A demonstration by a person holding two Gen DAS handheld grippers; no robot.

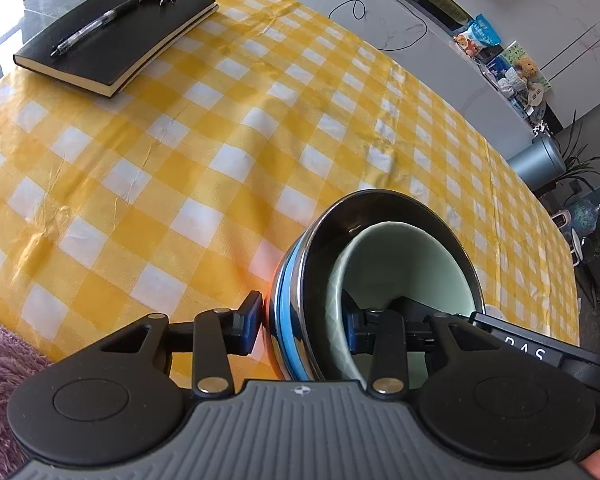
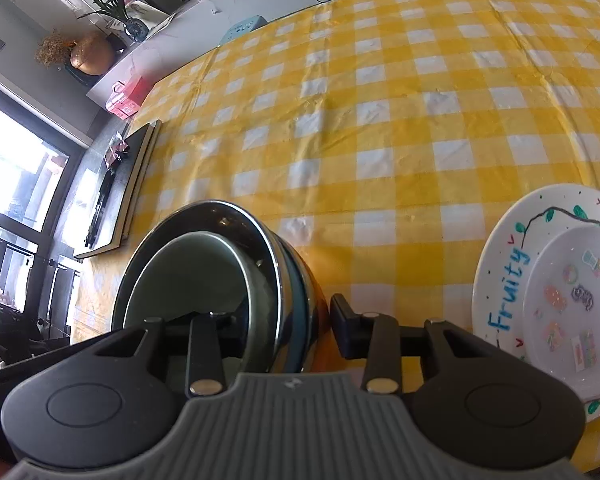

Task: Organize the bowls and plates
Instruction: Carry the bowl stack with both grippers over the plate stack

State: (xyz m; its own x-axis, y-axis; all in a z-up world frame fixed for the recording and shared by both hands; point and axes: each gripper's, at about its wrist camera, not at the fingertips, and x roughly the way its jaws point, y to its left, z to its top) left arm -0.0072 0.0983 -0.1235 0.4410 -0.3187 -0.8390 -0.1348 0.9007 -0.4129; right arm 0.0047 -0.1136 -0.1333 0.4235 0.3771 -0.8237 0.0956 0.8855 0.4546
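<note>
The yellow checked tablecloth (image 1: 220, 152) covers the table, with the "Fruity" plate (image 2: 500, 280) at the near right carrying a smaller white dish (image 2: 572, 300), well apart from the black notebook (image 1: 112, 36) at the far left. Near the middle sits the steel bowl (image 1: 296, 320) with a pale green bowl (image 1: 412, 260) nested inside. The left gripper (image 1: 304, 326) and right gripper (image 2: 284, 320) each straddle opposite walls, seemingly clamped on the steel bowl. A level, simultaneous lift would likely keep the inner bowl seated

Left tool (image 1: 304, 326) angled down, jaws partly closed; right tool (image 2: 284, 326) likewise
</note>
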